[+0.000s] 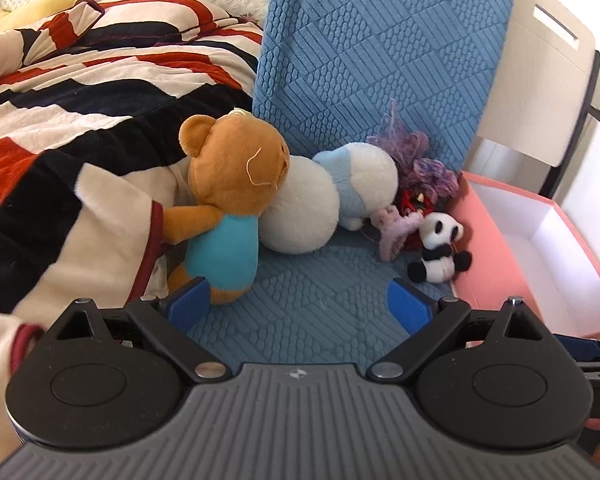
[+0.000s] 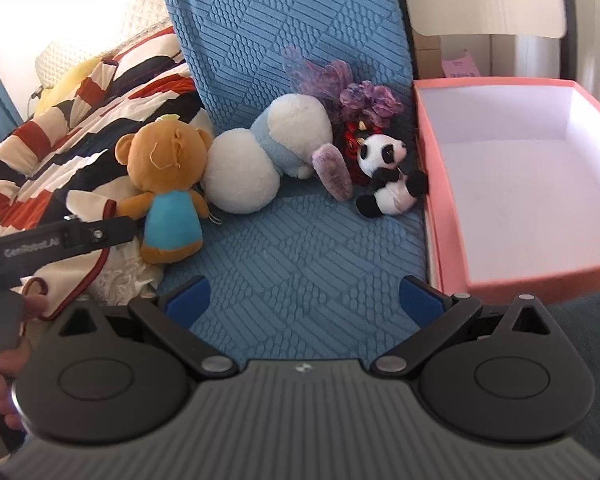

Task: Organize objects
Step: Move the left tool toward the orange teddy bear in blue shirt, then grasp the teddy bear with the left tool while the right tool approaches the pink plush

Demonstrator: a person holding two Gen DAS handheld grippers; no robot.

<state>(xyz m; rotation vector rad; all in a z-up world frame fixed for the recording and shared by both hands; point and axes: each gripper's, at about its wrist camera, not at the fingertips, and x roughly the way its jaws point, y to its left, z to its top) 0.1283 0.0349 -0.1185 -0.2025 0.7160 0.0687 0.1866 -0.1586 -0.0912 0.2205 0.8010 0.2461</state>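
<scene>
A brown teddy bear (image 1: 228, 196) (image 2: 168, 196) in a blue shirt sits on the blue seat cushion (image 1: 300, 304) (image 2: 300, 256). A white and light-blue plush (image 1: 332, 196) (image 2: 268, 160) lies beside it. A small panda plush (image 1: 440, 248) (image 2: 384, 176), a pink hair claw (image 1: 392, 232) (image 2: 334, 174), a purple scrunchie (image 1: 432, 172) (image 2: 368, 100) and a red toy (image 2: 352, 140) lie near the pink box (image 1: 496, 256) (image 2: 432, 184). My left gripper (image 1: 300, 304) is open, empty, near the bear's feet. My right gripper (image 2: 304, 300) is open and empty above the cushion.
The pink box, white inside, stands open at the right of the seat. A striped red, black and white blanket (image 1: 60, 120) (image 2: 60, 120) lies at the left. The blue-covered chair back (image 1: 380, 48) (image 2: 292, 20) rises behind the toys. The left gripper's body (image 2: 52, 240) shows in the right wrist view.
</scene>
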